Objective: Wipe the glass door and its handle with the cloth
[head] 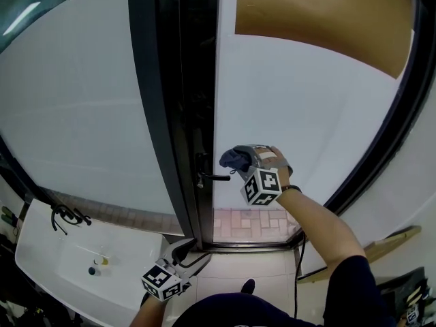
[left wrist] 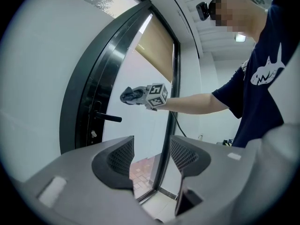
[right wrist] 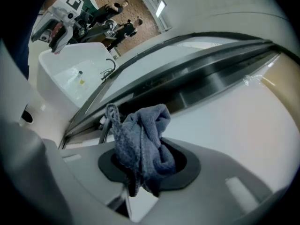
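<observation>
A frosted glass door (head: 300, 107) in a black frame (head: 174, 114) stands ahead, ajar, with a black lever handle (head: 212, 177) on its left edge. My right gripper (head: 235, 159) is raised in front of the glass, just right of and above the handle, shut on a bunched grey-blue cloth (right wrist: 143, 146). The cloth (head: 234, 159) and the handle (left wrist: 107, 118) also show in the left gripper view, cloth (left wrist: 132, 95) a little above the lever. My left gripper (head: 193, 256) hangs low near the door's foot, open and empty, its fingers (left wrist: 122, 156) apart.
A white washbasin (head: 48, 251) with a black tap (head: 65, 216) stands at the lower left, small bottles in it. Brick paving (head: 248, 223) shows through the door gap. A black cable (head: 296, 264) runs down by the right frame. A tan blind (head: 327, 12) covers the upper glass.
</observation>
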Motion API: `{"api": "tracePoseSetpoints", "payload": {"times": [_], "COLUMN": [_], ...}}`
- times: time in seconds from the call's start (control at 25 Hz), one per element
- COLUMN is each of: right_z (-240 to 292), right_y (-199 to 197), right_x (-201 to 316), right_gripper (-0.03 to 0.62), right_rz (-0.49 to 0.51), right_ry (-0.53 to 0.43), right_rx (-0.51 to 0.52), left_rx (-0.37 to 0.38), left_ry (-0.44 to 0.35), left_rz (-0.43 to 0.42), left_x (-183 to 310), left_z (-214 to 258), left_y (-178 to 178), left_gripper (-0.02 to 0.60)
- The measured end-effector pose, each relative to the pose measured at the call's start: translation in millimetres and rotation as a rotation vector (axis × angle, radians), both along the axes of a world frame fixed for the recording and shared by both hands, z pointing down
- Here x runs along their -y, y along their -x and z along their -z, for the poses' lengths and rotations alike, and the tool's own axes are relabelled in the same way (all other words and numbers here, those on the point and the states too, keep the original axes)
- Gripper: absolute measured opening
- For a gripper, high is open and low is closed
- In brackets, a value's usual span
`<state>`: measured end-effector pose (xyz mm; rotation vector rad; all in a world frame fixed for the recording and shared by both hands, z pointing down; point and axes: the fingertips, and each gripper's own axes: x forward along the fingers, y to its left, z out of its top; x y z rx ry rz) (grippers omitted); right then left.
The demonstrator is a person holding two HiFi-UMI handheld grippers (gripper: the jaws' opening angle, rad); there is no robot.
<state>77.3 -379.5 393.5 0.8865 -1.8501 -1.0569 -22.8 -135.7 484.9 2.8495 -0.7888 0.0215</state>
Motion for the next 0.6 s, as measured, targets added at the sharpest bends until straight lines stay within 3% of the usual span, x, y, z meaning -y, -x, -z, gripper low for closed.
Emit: {"api": "tracePoseSetpoints", "payload": {"times": [0.28,0.4,0.6], "right_z": [11,15,-3], "right_y": [92,105,110], "right_x": [14,26,36], "right_gripper": [0.129,0.129,0.127], "right_rz": [0.073,0.047,0.010], "right_ry": [-0.016,-0.052,0.003], "right_rx": [0.053,0.066,0.102], "left_rx": [0.003,0.009,0.004], "left_ry": [0.015,0.026,0.035], "left_rz": [0.031,0.055,0.064], "left_x": [-6,-7,-13], "left_z": [-8,-8,-18], "left_y": [14,22,30], "left_gripper": [0.236,0.236,0.236]}}
